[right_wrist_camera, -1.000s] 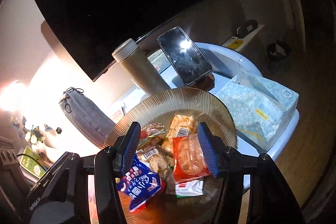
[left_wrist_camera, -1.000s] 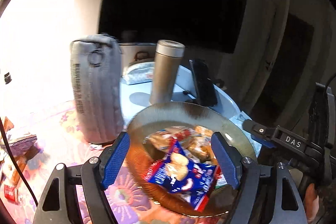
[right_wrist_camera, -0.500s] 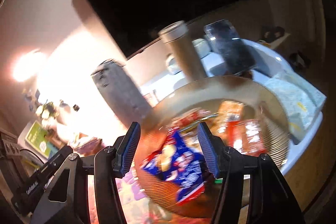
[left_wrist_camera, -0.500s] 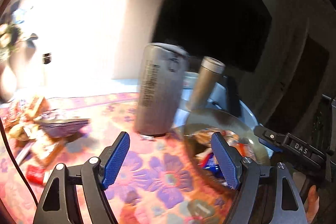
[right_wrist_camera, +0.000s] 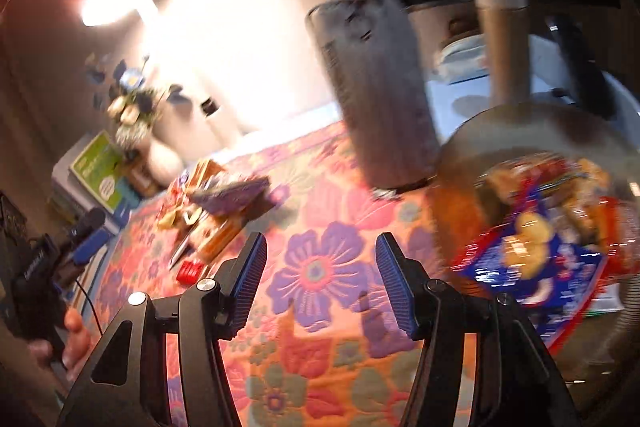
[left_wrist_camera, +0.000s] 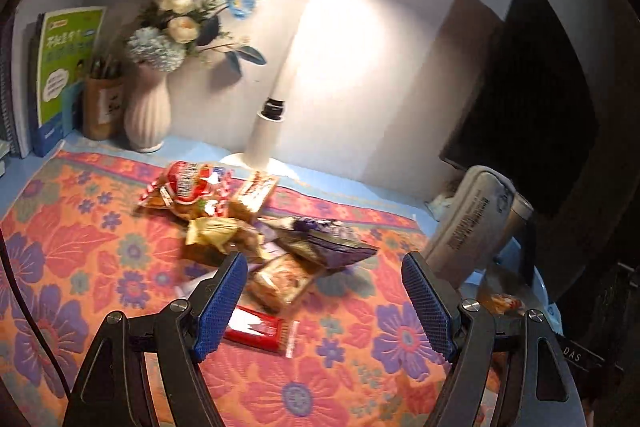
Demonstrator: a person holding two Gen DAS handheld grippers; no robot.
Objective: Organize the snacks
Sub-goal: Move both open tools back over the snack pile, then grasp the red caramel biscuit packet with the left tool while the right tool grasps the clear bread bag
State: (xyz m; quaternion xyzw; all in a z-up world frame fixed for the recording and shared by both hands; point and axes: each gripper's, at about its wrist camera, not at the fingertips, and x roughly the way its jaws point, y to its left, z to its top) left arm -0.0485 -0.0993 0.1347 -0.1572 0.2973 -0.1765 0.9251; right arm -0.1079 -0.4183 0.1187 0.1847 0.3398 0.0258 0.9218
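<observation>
A pile of snack packets [left_wrist_camera: 256, 223] lies on the flowered cloth [left_wrist_camera: 80, 247]: a red bag [left_wrist_camera: 188, 183], a purple packet [left_wrist_camera: 320, 239], a small red bar [left_wrist_camera: 260, 329] nearest me. My left gripper [left_wrist_camera: 324, 303] is open and empty, just short of the pile. My right gripper [right_wrist_camera: 320, 279] is open and empty over bare cloth; the pile shows at its left [right_wrist_camera: 216, 215]. A glass bowl [right_wrist_camera: 500, 131] holds several packets, a blue one [right_wrist_camera: 532, 267] on top, at the right.
A grey pouch [right_wrist_camera: 376, 87] stands upright beside the bowl, with a metal flask [right_wrist_camera: 504, 39] and a phone behind. A lit desk lamp [left_wrist_camera: 280, 87], a white flower vase [left_wrist_camera: 148, 111] and books [left_wrist_camera: 64, 67] line the back wall. A dark screen [left_wrist_camera: 532, 99] is at right.
Both grippers swung left, away from the bowl and toward the snack pile on the cloth. The bowl slid to the right edge of both views. Both stayed open.
</observation>
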